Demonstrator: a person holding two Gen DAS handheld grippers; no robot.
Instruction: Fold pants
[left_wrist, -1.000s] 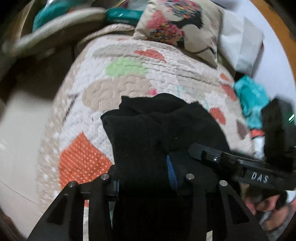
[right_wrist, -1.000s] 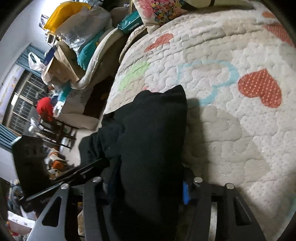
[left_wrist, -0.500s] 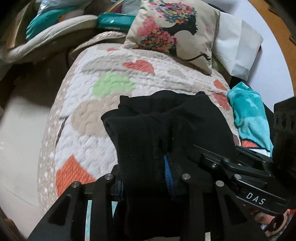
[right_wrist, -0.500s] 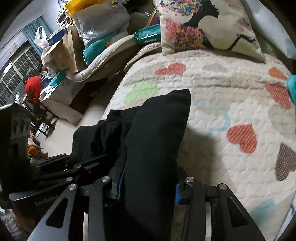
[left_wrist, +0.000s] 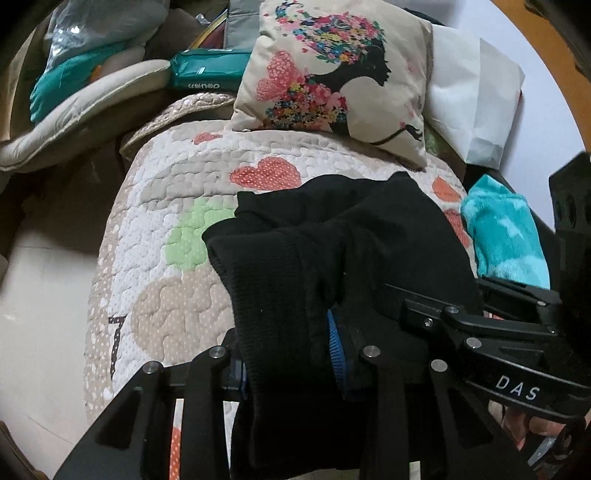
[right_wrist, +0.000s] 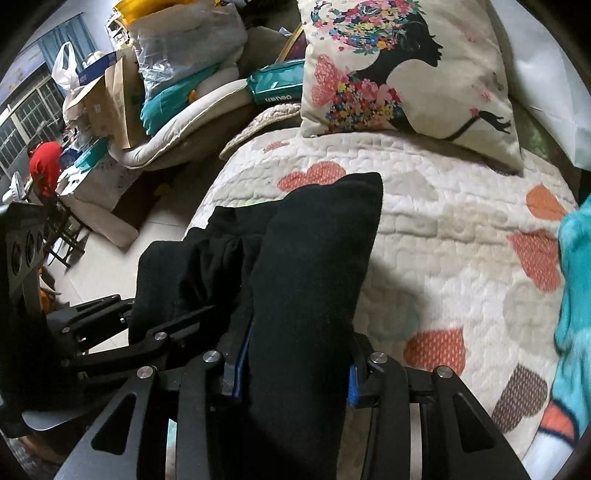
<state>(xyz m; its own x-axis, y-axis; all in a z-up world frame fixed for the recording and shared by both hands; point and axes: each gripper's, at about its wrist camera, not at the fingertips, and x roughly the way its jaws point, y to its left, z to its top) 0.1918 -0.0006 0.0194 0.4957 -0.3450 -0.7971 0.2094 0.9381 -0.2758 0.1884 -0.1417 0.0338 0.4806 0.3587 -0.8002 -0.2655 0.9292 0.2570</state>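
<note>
Here, I had both hand-held grippers clamped on the black pants (left_wrist: 332, 258): left (left_wrist: 288, 354), right (right_wrist: 295, 373). The bundle hung above the quilt (right_wrist: 443, 229), its length running toward the flowered pillow (left_wrist: 332, 74).

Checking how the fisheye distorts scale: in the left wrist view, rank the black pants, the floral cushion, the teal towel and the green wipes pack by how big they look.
1. Black pants, though nearness to the camera inflates them.
2. Floral cushion.
3. Teal towel.
4. Green wipes pack.
</note>
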